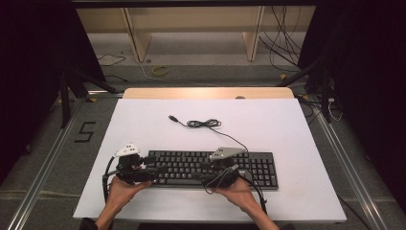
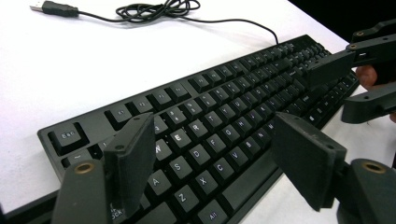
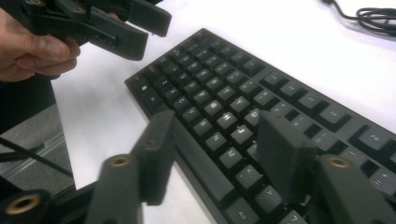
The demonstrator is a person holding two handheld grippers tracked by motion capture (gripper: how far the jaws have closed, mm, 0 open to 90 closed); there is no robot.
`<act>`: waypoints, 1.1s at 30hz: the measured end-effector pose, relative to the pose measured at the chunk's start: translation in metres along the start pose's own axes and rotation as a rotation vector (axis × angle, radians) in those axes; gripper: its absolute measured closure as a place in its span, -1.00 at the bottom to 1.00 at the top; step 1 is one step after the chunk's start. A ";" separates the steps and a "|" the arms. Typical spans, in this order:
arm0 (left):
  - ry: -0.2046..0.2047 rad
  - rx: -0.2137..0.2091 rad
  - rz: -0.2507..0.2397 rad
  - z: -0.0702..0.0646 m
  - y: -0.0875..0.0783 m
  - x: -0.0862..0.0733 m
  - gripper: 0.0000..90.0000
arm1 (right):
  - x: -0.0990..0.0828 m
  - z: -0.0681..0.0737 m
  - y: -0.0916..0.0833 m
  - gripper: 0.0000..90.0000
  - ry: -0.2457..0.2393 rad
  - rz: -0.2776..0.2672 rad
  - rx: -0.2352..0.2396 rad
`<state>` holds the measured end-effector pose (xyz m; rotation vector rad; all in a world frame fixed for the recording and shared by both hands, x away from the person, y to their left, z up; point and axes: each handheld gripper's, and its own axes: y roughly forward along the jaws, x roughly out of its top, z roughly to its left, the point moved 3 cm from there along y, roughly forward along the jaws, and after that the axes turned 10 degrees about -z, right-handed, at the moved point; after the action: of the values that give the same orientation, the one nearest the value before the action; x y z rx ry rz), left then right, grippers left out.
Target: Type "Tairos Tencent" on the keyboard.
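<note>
The fingers (image 2: 133,158) of the left gripper (image 2: 215,163) stand wide apart with nothing between them, above the left part of the black keyboard (image 2: 219,112), over the letter keys near W, E and S. The fingers (image 3: 280,154) of the right gripper (image 3: 217,156) are also spread open and empty, and they hang over the lower rows of keys close to the front edge of the keyboard.

From the high view, the keyboard (image 1: 210,167) lies flat on the white table (image 1: 143,124), near the person's side, with its long side parallel to the table edge. The left gripper (image 1: 151,168) is at the left end of it and the right gripper (image 1: 203,173) over its middle, each held by a hand (image 1: 122,189) coming from below. I cannot tell if the jaws touch the keys.

The keyboard's cable (image 1: 206,123) runs from the back edge to a small loose coil on the table behind it, and the USB plug (image 1: 172,117) lies just beside the coil, free on the white surface.
</note>
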<state>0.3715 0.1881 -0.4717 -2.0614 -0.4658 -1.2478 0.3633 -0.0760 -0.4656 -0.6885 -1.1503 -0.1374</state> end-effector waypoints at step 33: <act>0.005 0.020 -0.007 0.000 -0.016 -0.010 -0.33 | -0.013 0.011 0.034 1.00 -0.077 0.099 0.012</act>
<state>0.3574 0.1996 -0.4746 -2.0412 -0.4815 -1.2470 0.3640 -0.0458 -0.4891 -0.7441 -1.1876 -0.0202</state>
